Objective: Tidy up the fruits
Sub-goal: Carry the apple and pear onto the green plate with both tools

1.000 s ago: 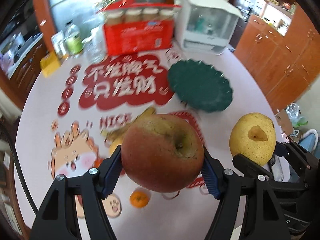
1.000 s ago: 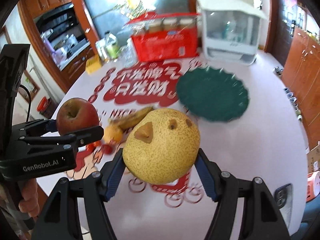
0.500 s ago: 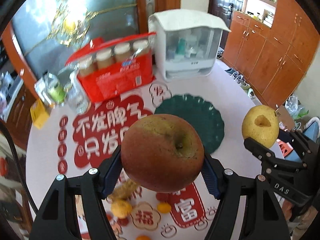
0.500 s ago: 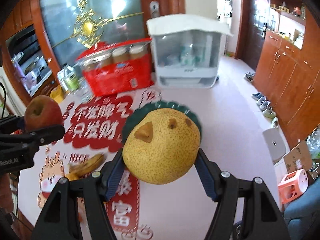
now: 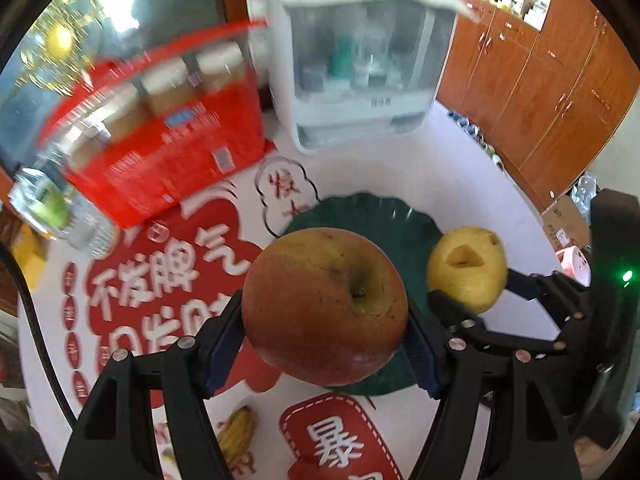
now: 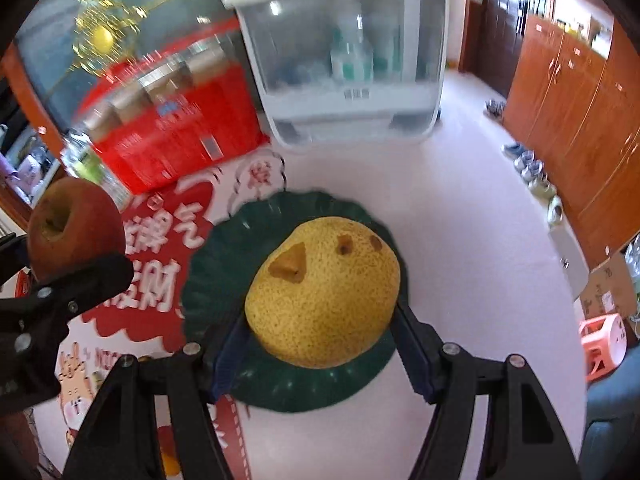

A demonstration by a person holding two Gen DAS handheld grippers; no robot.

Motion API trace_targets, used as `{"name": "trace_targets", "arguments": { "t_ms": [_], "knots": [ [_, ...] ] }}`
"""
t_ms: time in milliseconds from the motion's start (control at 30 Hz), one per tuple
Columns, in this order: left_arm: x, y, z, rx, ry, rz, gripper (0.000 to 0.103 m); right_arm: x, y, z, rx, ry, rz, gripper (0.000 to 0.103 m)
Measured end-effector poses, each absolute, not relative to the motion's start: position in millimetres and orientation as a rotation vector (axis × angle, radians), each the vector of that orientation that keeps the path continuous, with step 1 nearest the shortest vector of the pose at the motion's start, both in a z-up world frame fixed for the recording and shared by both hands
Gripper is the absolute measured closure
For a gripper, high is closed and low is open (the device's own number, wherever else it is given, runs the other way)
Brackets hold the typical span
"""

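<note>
Kitchen or dining room, wooden cabinets [image 6: 576,120] on the right, round white table [image 6: 480,240] with a red-print cover. At the back I see a red carton [image 5: 168,152] of jars and a white lidded container [image 6: 344,64], both motion-blurred.

My left gripper [image 5: 324,340] is clamped on a red-brown apple [image 5: 324,304], fingers pinching it from both sides, stem end facing the camera. My right gripper [image 6: 320,340] pinches a yellow pear [image 6: 324,292] the same way; the pear has a wedge-shaped gouge and dark spots on top. Both fruits look held in the air above the dark green scalloped plate [image 6: 280,384], which looks empty where I can see it. From the left wrist view the pear sits just beside the apple, to its right.

Step in hand, as I judge it: carry phase ending, both fruits lined up over the plate for placing. Next move calls for lowering each fruit onto the plate and spreading the fingers, one at a time so the grippers don't knock together, and setting them apart so neither rolls off the rim.

Banana [image 5: 238,436] lies on the table near the plate, not yet sorted.
</note>
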State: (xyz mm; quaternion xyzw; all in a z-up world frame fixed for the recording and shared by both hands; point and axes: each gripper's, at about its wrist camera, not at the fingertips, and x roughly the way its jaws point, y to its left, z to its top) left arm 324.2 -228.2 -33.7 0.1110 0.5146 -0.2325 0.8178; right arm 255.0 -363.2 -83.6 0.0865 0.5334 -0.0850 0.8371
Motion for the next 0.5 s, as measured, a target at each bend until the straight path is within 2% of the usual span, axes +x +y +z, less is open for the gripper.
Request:
{"name": "trace_targets", "arguments": {
  "t_ms": [267,500],
  "knots": [
    [355.6,-239.0,-115.8,0.231,1.247,-0.486,0.032,260.0,-363.2,-144.9,0.208,1.216,-0.196,0.034],
    [365.6,-241.5,-153.6,0.224,1.314,-0.493,0.032,260.3,-357.3,-145.4,0.147,1.175,-0.185,0.034]
  ]
}}
